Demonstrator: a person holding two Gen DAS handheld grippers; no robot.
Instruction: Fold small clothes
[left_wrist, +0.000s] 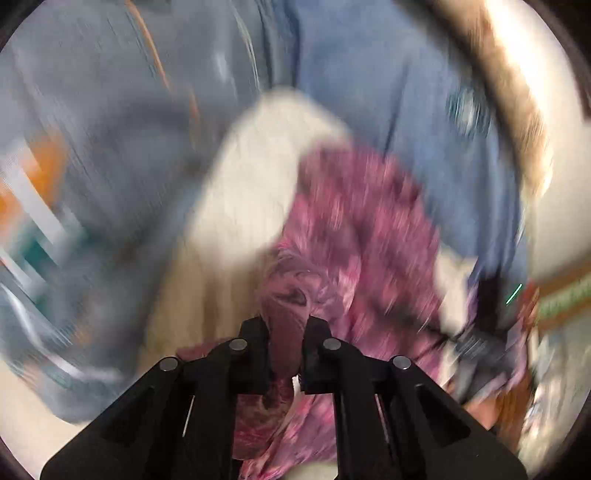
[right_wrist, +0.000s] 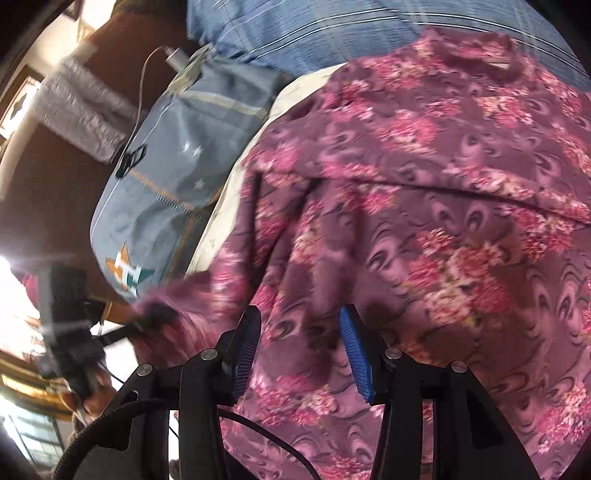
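A purple and pink floral garment lies spread over a cream sheet. In the left wrist view, which is blurred by motion, my left gripper is shut on a bunched fold of this floral garment and holds it up. My right gripper is open, its blue-padded fingers apart just above the garment's lower part, holding nothing. The left gripper also shows at the left of the right wrist view, clamped on the garment's edge.
A grey-blue cushion with an orange star logo lies left of the garment. A blue striped cloth lies beyond it. A dark wooden bed frame and a white charger cable are at the left.
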